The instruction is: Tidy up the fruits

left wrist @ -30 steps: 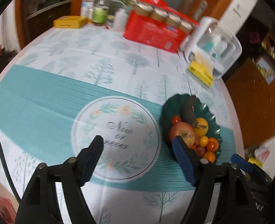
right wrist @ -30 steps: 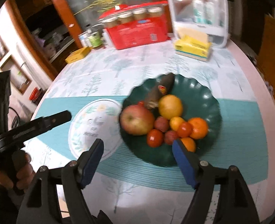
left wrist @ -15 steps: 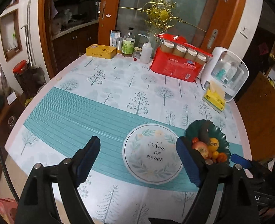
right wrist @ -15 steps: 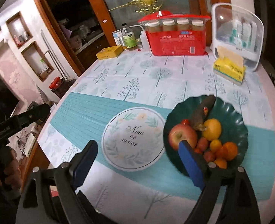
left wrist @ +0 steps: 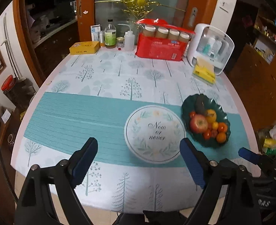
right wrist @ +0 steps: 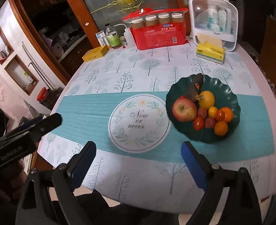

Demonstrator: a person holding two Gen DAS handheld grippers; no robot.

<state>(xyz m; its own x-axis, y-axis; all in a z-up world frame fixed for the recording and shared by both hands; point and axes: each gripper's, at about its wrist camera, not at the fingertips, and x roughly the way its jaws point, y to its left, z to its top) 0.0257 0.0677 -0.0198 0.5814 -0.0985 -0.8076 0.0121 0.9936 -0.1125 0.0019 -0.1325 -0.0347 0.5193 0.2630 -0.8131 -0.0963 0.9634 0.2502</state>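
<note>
A dark green scalloped plate (right wrist: 229,93) (left wrist: 186,106) on the table's right holds a red apple (right wrist: 184,109) (left wrist: 198,123), a dark banana (right wrist: 195,88), a yellow fruit (right wrist: 206,99), oranges (right wrist: 221,127) and small red tomatoes (right wrist: 198,123). A white round mat (right wrist: 138,122) (left wrist: 154,133) reading "Now or never" lies left of it. My left gripper (left wrist: 138,155) is open and empty, above the near table edge. My right gripper (right wrist: 139,157) is open and empty, also back at the near edge. The left gripper's body shows in the right wrist view (right wrist: 23,131).
At the table's far edge stand a red pack of jars (right wrist: 158,31), a white organiser box (right wrist: 214,24), a yellow tissue pack (right wrist: 210,51), a yellow tin (right wrist: 94,53) and bottles (right wrist: 113,37). Cabinets and a glass door are behind. The table (right wrist: 156,178) edge curves near me.
Both grippers have pulled back and up from the plate toward the near table edge; the fruit looks much smaller. Both stay open and empty.
</note>
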